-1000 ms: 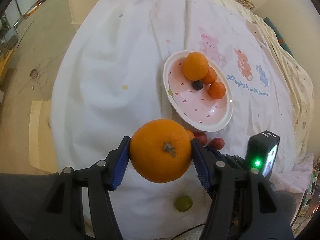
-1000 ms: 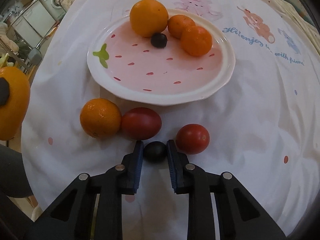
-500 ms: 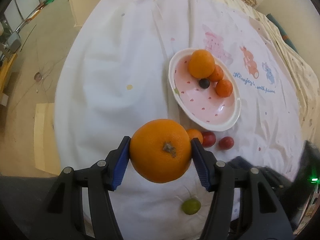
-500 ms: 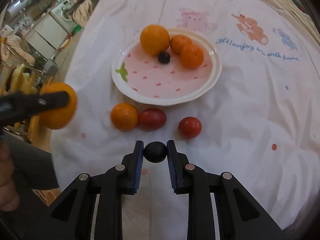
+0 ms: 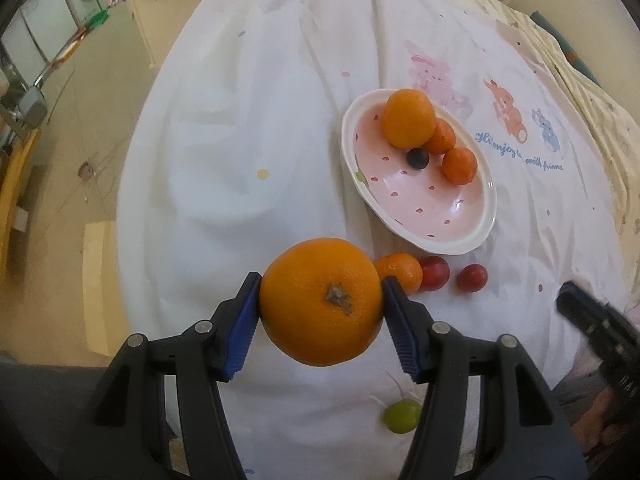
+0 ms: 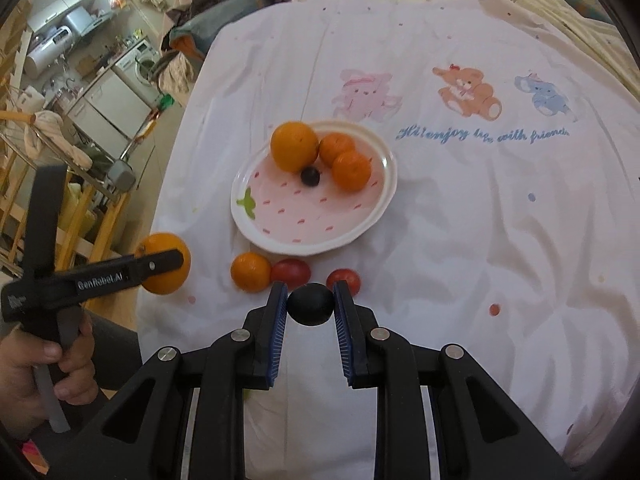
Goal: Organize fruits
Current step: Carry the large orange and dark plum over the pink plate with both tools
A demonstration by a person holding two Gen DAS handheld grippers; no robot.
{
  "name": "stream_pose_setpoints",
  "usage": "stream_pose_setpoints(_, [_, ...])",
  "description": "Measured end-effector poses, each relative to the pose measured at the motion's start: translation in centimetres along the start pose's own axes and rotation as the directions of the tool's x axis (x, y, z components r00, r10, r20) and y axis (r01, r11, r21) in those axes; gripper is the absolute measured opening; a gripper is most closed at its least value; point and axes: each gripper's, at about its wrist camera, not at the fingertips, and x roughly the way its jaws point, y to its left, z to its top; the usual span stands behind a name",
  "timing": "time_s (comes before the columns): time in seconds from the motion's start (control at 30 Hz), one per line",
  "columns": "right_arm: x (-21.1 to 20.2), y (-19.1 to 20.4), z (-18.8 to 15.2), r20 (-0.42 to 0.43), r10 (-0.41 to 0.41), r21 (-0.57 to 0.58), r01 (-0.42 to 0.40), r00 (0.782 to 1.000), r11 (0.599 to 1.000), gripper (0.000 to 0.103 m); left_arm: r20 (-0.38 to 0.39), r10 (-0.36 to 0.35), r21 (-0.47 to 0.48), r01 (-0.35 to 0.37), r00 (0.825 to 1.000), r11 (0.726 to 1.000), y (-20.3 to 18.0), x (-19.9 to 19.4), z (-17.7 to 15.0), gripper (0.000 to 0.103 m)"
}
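Note:
My left gripper [image 5: 321, 303] is shut on a large orange [image 5: 322, 301], held above the white cloth near the table's left edge; it also shows in the right wrist view [image 6: 162, 264]. My right gripper [image 6: 310, 305] is shut on a small dark plum [image 6: 310, 304], raised above the cloth. A pink plate [image 6: 280, 216] holds a large orange [image 6: 294, 146], two small oranges [image 6: 351, 170] and a dark plum [image 6: 310, 176]. In front of the plate lie a small orange [image 6: 251, 271] and two red tomatoes [image 6: 291, 271]. A green fruit [image 5: 402, 416] lies near the cloth's front.
The white cloth [image 6: 460, 208] with cartoon animals and blue lettering covers the table. The table's left edge drops to the floor, with kitchen shelving and appliances [image 6: 100, 92] beyond. The person's hand [image 6: 44, 364] holds the left gripper's handle.
My right gripper has lifted the dark plum off the cloth and pulled back from the plate. My left gripper keeps its hold on the large orange, the plate now slightly farther.

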Motion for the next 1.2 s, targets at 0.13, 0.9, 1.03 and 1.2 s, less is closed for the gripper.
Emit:
stream_pose_setpoints(0.13, [-0.5,-1.1,1.1,0.026,0.006,0.022,-0.007,1.000,1.000,0.025,0.013,0.011,0.022,-0.011,1.000,1.000,-0.5,-0.7,0.6,0.056])
stream_pose_setpoints(0.9, [1.1,-5.0,6.9,0.086,0.024,0.096,-0.033,0.996,0.995,0.025,0.052,0.054,0.191,-0.063,0.997,0.980,-6.3,0.3,7.9,0.055])
stream_pose_setpoints(1.03, [2.2,-5.1,7.6,0.076,0.027,0.103,-0.035,0.997,0.994,0.025,0.040,0.056,0.215,-0.063,0.998,0.975,-6.9,1.9,8.7,0.055])
stream_pose_setpoints(1.2, [3.1,-5.4,8.5,0.067,0.023,0.104,-0.030,0.997,0.994,0.025,0.020,0.069,0.229,-0.072,0.997,0.971,-7.4,4.0,9.1,0.055])
